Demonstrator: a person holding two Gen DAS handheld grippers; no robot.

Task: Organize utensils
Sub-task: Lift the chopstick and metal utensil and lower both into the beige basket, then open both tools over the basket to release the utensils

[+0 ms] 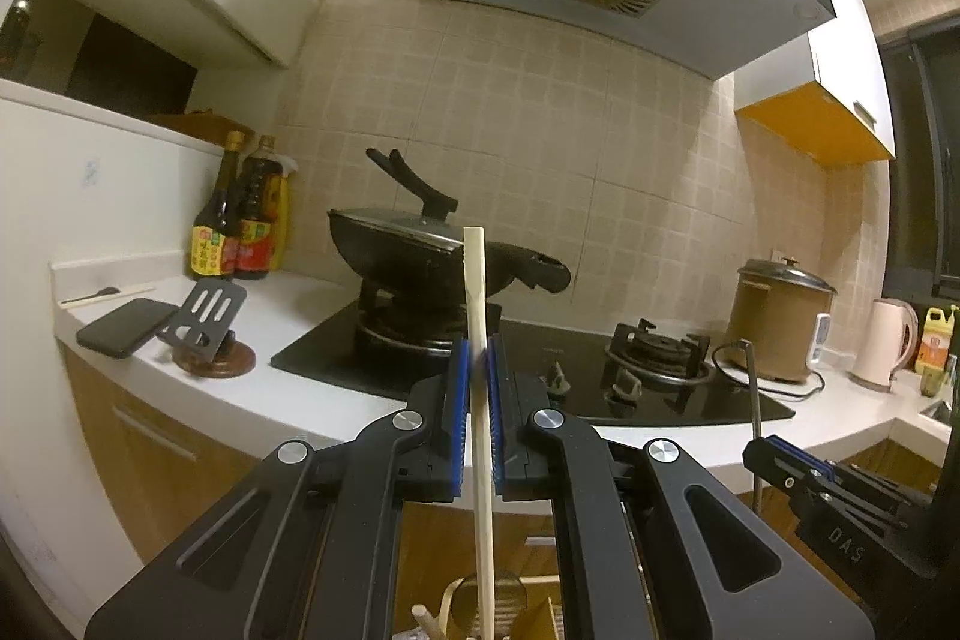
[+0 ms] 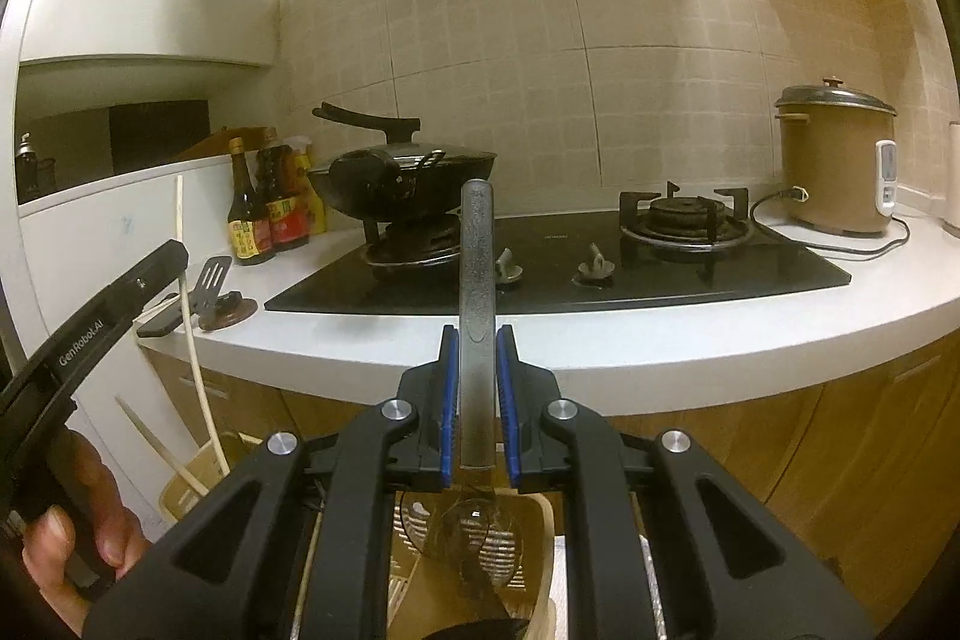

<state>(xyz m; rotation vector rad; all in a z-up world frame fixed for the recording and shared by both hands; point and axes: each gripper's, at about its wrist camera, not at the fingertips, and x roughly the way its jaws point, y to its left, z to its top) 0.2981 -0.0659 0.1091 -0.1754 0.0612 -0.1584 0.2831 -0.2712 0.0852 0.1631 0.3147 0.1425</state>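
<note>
Tiled kitchen, white desk carrying a hob. Left claw clamped on upright chopstick, right claw clamped on spoon handle, both above slotted holder below desk's front edge. Best lowered vertically, released only once tips seat inside.

L gripper: level, pads clamped on upright chopstick. R gripper: tipped slightly down, clamped on spoon handle. Hand grips L unit.
</note>
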